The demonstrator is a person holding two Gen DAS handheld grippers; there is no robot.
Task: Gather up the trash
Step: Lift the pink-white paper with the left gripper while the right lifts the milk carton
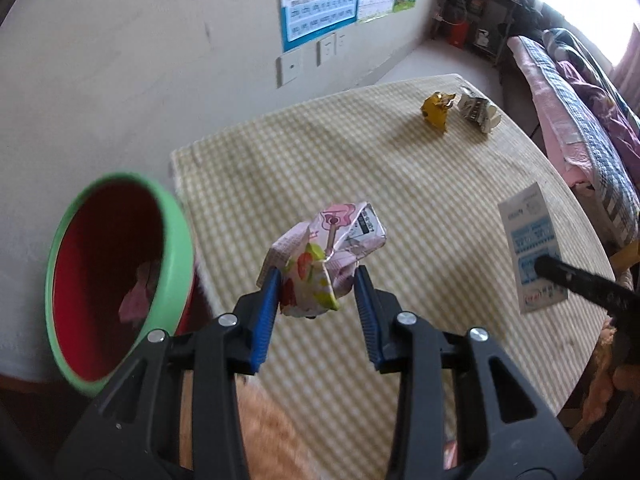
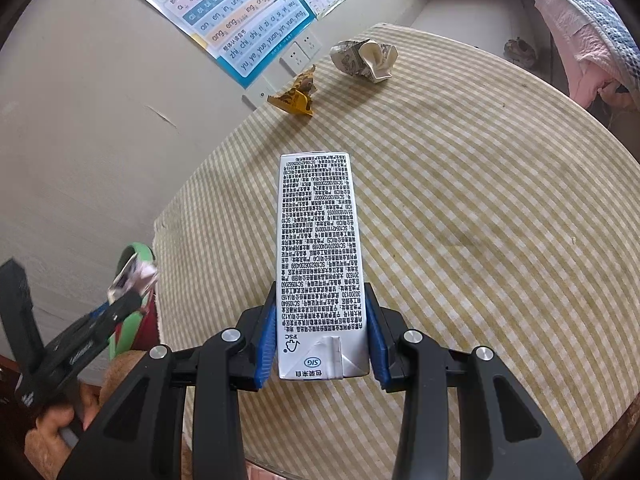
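My left gripper (image 1: 316, 280) is shut on a crumpled pink wrapper (image 1: 326, 252) and holds it above the table's left part, right of a red bin with a green rim (image 1: 176, 240). My right gripper (image 2: 320, 312) is shut on a white milk carton (image 2: 318, 240), held flat over the checked tablecloth (image 2: 480, 220). That carton also shows in the left wrist view (image 1: 530, 240). A yellow wrapper (image 1: 436, 110) (image 2: 296, 96) and a crumpled white paper (image 1: 478, 112) (image 2: 366, 58) lie at the far end of the table.
The bin holds a pink scrap (image 1: 138, 296). A wall with posters (image 2: 240, 12) and sockets runs along the table's left side. A bed with blankets (image 1: 580, 112) stands to the right, a shelf (image 1: 476, 20) beyond it.
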